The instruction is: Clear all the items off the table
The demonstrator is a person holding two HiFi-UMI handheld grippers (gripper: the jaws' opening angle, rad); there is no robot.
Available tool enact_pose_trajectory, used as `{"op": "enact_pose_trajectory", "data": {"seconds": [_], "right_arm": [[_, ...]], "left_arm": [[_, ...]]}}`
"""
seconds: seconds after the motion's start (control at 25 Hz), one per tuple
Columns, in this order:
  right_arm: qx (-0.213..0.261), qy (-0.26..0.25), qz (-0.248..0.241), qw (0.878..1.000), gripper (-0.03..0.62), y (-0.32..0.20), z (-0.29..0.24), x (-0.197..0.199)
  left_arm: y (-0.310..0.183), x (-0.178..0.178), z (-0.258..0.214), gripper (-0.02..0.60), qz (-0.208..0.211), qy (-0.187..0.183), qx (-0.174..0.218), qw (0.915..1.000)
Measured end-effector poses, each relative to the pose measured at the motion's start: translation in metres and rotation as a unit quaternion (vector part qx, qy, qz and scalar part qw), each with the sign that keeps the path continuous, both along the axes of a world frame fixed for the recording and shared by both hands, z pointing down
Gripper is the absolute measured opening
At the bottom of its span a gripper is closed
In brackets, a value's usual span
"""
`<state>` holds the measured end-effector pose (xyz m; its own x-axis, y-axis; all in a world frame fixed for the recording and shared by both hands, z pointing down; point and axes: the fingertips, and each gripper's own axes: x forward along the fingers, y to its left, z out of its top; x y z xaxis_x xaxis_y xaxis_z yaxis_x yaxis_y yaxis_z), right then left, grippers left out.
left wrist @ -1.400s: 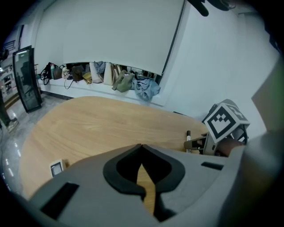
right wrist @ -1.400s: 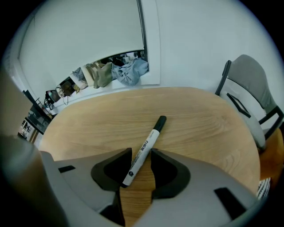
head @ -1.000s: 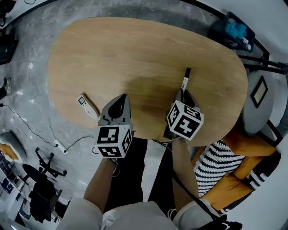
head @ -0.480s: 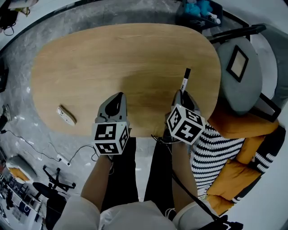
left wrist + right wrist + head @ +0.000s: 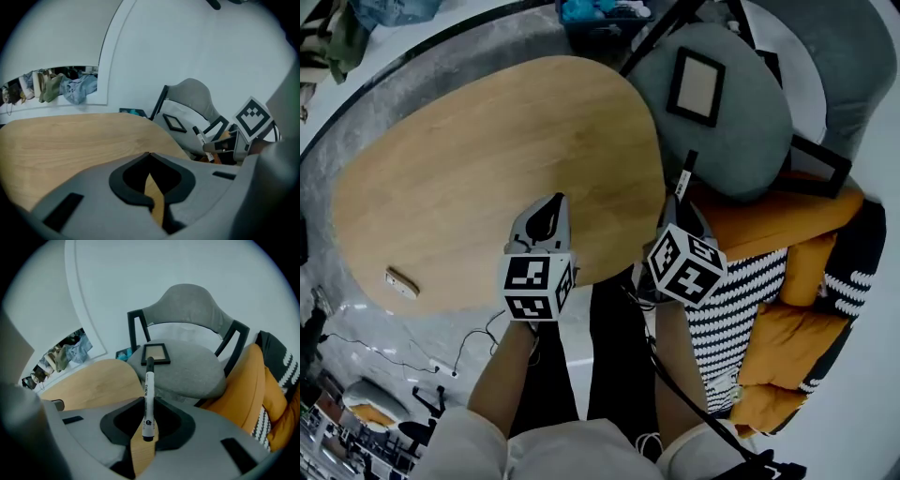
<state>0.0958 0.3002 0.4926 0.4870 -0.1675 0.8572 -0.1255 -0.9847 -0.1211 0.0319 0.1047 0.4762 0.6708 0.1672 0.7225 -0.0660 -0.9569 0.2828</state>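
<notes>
The right tool (image 5: 679,208) is clenched on a marker (image 5: 685,174), gripping it near its tail end. The pen's long axis runs from six to twelve o'clock in the head view, dark cap leading. It is already off the surface (image 5: 487,159), held past the right-hand edge, and its tip reaches over the rim of the grey chair (image 5: 741,141) beside an orange cushion (image 5: 769,234).

That chair seat lies at twelve to one o'clock from the marker and carries a picture frame (image 5: 697,85). If the pen is meant to go there, I'd say it only needs carrying on along its own axis.

The left tool (image 5: 551,208) hangs over the near edge of the surface with its jaws pressed together and nothing between them.

One small white item (image 5: 400,283), possibly a remote, lies on the surface at eight o'clock from that tool, its length running ten to four. The left hand is plainly the nearer one for it.
</notes>
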Motion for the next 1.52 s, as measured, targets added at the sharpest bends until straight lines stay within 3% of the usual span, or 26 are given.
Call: {"op": "enact_pose_trajectory", "data": {"seconds": [0.28, 0.6, 0.88, 1.28, 1.4, 1.52], "right_arm": [[0.025, 0.009, 0.036, 0.999, 0.081, 0.050, -0.002, 0.034], [0.031, 0.028, 0.044, 0.998, 0.081, 0.087, 0.014, 0.106], [0.031, 0.015, 0.041, 0.999, 0.081, 0.109, 0.043, 0.176], [0.049, -0.013, 0.015, 0.999, 0.082, 0.103, 0.069, 0.191], [0.048, -0.014, 0.016, 0.999, 0.132, 0.102, 0.072, 0.192], [0.046, -0.013, 0.013, 0.999, 0.138, 0.103, 0.072, 0.192]], "left_arm": [[0.065, 0.046, 0.009, 0.008, 0.047, -0.002, 0.000, 0.9989], [0.091, 0.126, 0.028, 0.008, 0.049, 0.007, 0.012, 0.9987], [0.107, 0.186, 0.050, 0.008, 0.047, 0.001, 0.015, 0.9988], [0.109, 0.189, 0.065, 0.008, 0.035, -0.013, 0.016, 0.9992], [0.109, 0.189, 0.065, 0.008, 0.037, -0.013, 0.017, 0.9991], [0.108, 0.190, 0.063, 0.008, 0.037, -0.011, 0.017, 0.9991]]}}
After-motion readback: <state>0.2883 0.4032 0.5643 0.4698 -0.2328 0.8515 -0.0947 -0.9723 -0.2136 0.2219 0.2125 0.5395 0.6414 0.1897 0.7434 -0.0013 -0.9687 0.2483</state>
